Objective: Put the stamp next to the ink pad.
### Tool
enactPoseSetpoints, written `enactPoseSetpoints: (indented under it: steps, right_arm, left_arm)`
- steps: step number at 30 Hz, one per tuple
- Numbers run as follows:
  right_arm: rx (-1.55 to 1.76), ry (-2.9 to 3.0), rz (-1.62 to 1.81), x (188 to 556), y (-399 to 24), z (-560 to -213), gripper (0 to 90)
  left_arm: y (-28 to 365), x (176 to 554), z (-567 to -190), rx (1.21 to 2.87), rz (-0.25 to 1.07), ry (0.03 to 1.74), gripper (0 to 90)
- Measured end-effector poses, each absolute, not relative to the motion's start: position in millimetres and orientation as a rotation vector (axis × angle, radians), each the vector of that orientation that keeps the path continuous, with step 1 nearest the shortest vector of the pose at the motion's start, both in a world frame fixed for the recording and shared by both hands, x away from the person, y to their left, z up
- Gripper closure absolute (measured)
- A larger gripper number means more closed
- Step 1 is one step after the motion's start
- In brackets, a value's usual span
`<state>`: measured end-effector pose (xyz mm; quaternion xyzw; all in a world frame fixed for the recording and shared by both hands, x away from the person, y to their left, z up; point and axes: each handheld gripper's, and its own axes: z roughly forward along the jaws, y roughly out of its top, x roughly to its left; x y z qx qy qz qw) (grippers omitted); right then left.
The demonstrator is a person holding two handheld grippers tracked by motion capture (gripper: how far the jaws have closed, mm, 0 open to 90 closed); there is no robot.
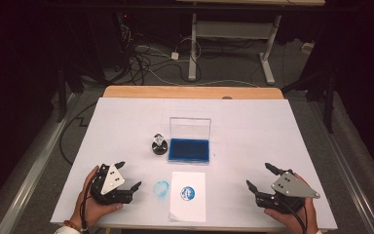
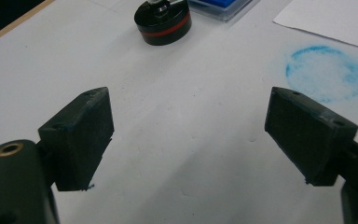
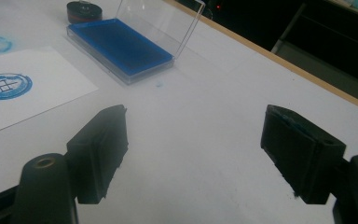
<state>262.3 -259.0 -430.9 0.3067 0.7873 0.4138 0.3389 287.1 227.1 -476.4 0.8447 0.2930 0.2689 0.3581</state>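
My left gripper [image 1: 125,176] rested low on the near left of the white table [image 1: 126,122], jaws spread wide with nothing between them, and my right gripper [image 1: 260,177] sat the same way at the near right, pads gaping over bare surface. Just ahead of the left one lay a faint blue ring smudged onto the table [image 2: 327,72], and beside that the white sheet of paper [image 1: 189,196] carrying a crisp round blue print [image 1: 188,193]. Farther out, near the middle of the table, stood the stamp [image 1: 159,145], a squat round black thing with a red band and a shiny knob on top, upright and just to the left of the open ink pad [image 1: 189,149], whose clear lid [image 1: 190,128] stood up at the back. I judged the stamp to be small, rigid and fairly light (though the smooth knob looked slippery), so the safer hold seemed to be across the black body at the red band, pads squarely on either side. The ink pad's thin plastic lid looked brittle, and I reckoned its tray would slide easily if nudged.
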Motion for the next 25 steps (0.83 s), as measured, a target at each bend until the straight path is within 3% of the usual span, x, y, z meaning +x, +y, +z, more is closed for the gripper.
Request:
enactPoseSetpoints:
  steps: [25]
  right_arm:
    - [0.803, 2.062, 1.099, 265.1, -260.3, -431.6, 23.2]
  left_arm:
    - [228.8, 292.7, -476.1, 2.184, 0.691, 0.760, 15.1]
